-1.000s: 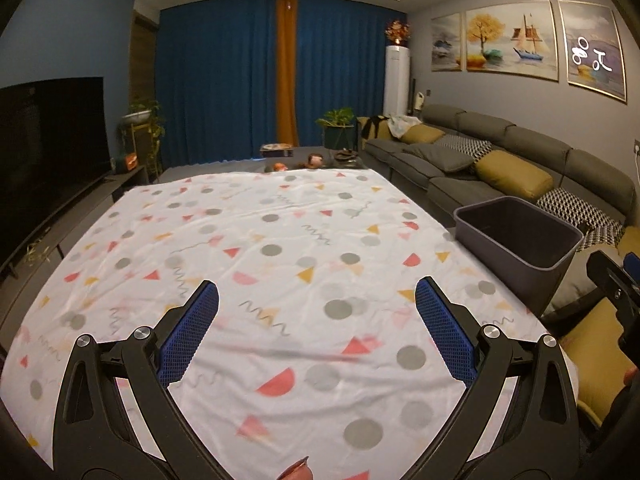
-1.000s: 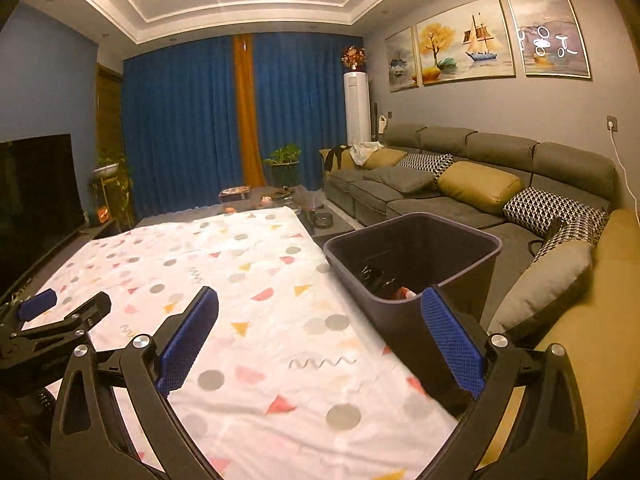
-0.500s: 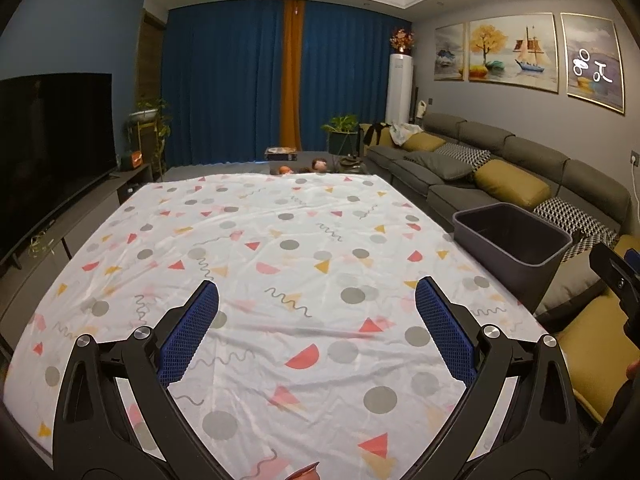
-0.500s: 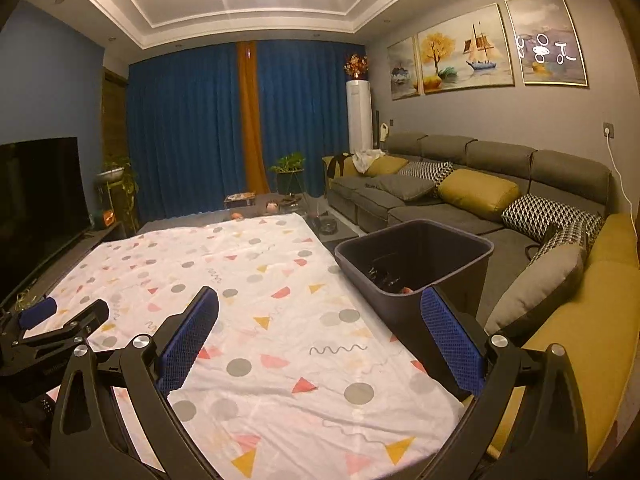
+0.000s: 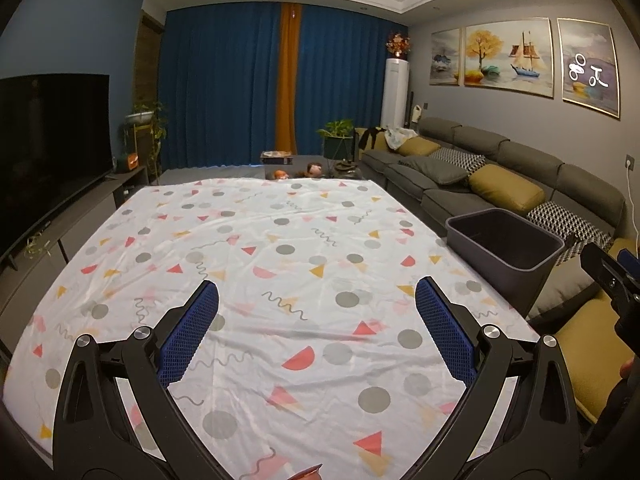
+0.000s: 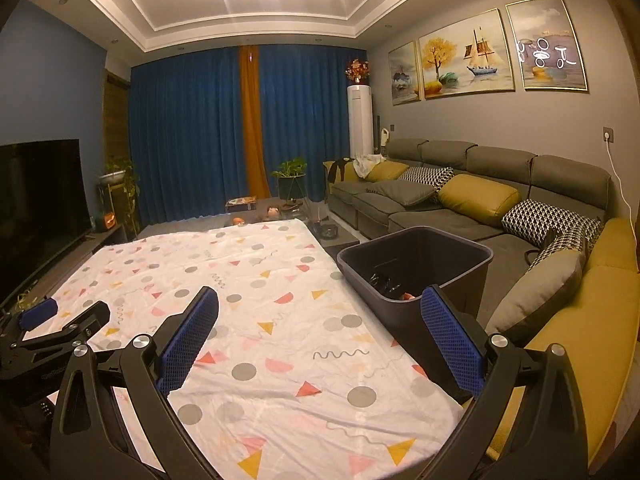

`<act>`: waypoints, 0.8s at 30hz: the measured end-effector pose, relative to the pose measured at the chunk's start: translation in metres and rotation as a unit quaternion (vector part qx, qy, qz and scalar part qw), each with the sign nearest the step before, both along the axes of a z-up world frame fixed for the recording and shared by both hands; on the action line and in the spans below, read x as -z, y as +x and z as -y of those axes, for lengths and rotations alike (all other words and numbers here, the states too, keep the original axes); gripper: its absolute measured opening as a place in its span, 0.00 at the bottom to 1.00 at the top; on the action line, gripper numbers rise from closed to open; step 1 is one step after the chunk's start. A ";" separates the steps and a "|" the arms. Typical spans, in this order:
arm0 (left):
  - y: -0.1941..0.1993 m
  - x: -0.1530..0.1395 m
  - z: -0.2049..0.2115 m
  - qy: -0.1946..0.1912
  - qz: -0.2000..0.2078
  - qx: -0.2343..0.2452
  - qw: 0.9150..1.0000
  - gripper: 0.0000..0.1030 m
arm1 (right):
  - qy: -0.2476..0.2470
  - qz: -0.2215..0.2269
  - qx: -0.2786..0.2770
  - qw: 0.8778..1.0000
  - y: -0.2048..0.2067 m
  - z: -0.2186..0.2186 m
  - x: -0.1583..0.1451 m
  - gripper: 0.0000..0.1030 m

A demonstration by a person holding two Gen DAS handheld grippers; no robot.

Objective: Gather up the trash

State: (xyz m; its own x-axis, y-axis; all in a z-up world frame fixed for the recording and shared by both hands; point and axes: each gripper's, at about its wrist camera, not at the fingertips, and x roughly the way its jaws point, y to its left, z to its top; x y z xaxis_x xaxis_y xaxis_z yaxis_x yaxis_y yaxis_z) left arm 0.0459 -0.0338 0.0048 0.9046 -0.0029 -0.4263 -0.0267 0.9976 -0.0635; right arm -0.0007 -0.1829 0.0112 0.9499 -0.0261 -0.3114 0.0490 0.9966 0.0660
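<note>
Left gripper (image 5: 317, 306): fingers spread wide, nothing between the blue pads (image 5: 188, 336). It hangs over the patterned tablecloth (image 5: 280, 248). Right gripper (image 6: 320, 312): also spread wide, empty.

Trash bin (image 6: 416, 268), dark grey, stands at the cloth's edge, just beyond the right gripper's right finger, which covers its near corner. In the left wrist view the bin (image 5: 504, 246) sits ahead and right of the right fingertip; its inside is too dark there to read.

Trash in the bin (image 6: 390, 284): dark crumpled bits plus a small reddish scrap, partly hidden by the finger; items can't be identified.

Bottom edge of the left wrist view, between the fingers: a small orange-pink object (image 5: 306, 473), cut off, unidentifiable.

Sofa (image 6: 460, 200) lies past the bin. Left gripper (image 6: 52, 328) shows at the left edge of the right wrist view.
</note>
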 end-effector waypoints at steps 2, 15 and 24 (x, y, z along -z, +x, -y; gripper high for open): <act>-0.001 -0.001 0.000 -0.001 0.001 -0.001 1.000 0.94 | 0.000 0.001 0.001 1.000 0.000 0.000 -0.001 0.95; -0.001 -0.001 -0.001 -0.004 0.001 0.000 1.000 0.94 | 0.002 0.002 0.001 1.000 0.000 0.000 -0.004 0.95; -0.001 -0.001 -0.002 -0.004 0.001 0.000 1.000 0.94 | 0.004 0.002 0.001 1.000 0.001 0.001 -0.003 0.95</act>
